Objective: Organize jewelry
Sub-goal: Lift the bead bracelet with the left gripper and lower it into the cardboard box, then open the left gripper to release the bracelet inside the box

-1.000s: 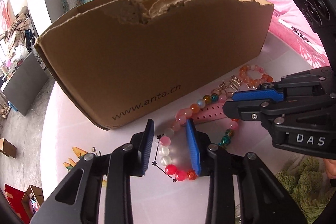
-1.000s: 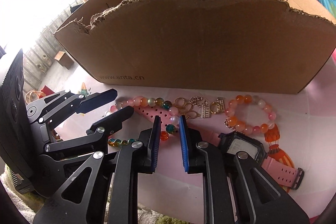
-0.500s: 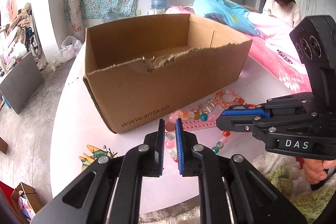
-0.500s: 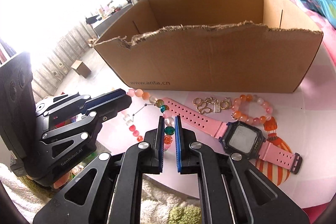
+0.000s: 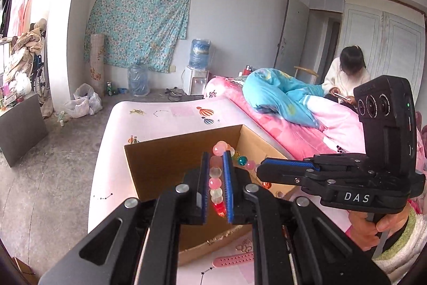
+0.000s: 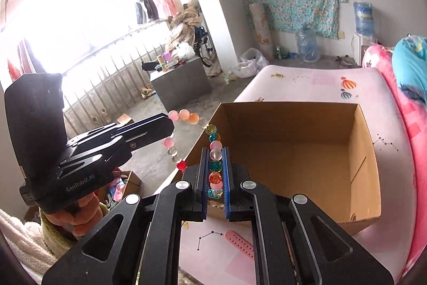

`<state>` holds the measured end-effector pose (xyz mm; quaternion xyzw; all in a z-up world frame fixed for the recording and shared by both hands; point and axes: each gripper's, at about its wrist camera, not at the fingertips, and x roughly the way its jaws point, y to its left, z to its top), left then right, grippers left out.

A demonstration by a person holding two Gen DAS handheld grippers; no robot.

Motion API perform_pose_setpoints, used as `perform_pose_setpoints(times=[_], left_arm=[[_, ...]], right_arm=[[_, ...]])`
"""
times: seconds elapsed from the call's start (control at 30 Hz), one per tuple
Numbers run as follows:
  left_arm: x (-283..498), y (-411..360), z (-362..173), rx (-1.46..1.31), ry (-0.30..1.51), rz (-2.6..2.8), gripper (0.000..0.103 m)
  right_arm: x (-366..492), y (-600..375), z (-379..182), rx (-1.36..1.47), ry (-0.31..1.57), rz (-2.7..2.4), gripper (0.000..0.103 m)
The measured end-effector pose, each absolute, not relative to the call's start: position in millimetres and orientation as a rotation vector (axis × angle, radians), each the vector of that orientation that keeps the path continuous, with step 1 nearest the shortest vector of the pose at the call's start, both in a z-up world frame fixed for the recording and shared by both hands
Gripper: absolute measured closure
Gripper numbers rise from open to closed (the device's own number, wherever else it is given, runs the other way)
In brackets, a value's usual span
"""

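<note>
- Left wrist view, frame centre: your left gripper (image 5: 215, 184) clamps the multicoloured glass-bead strand (image 5: 216, 182); right gripper (image 6: 215, 175) likewise.
- Limp, slippery: pinch beads, not cord.

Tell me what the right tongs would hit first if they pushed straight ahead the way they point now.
Most likely the inside of the cardboard box: the right tongs, shut on the bead bracelet, aim down over its near rim toward the floor or far wall. Depth is unclear, so which of the two is a guess.
</note>
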<state>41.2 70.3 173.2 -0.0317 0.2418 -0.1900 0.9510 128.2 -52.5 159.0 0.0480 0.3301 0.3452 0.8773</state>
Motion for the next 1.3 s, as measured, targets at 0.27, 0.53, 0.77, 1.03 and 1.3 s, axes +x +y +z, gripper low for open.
perform_pose_setpoints(times=[0.27, 0.53, 0.77, 1.03, 1.3], left_arm=[[115, 80, 136, -0.010, 0.658, -0.287, 0.093], [168, 75, 88, 0.087, 0.843, -0.203, 0.093], [178, 74, 87, 0.093, 0.846, -0.135, 0.067], [100, 93, 135, 0.000, 0.609, -0.205, 0.038], [-2, 65, 130, 0.018, 0.510, -0.456, 0.025]], right_arm=[[209, -28, 119, 0.137, 0.940, 0.730, 0.096], [265, 8, 73, 0.112, 1.169, 0.689, 0.096], [299, 5, 55, 0.214, 1.269, 0.617, 0.087], [212, -91, 133, 0.316, 0.924, 0.713, 0.075], [95, -204, 134, 0.370, 0.710, 0.694, 0.058]])
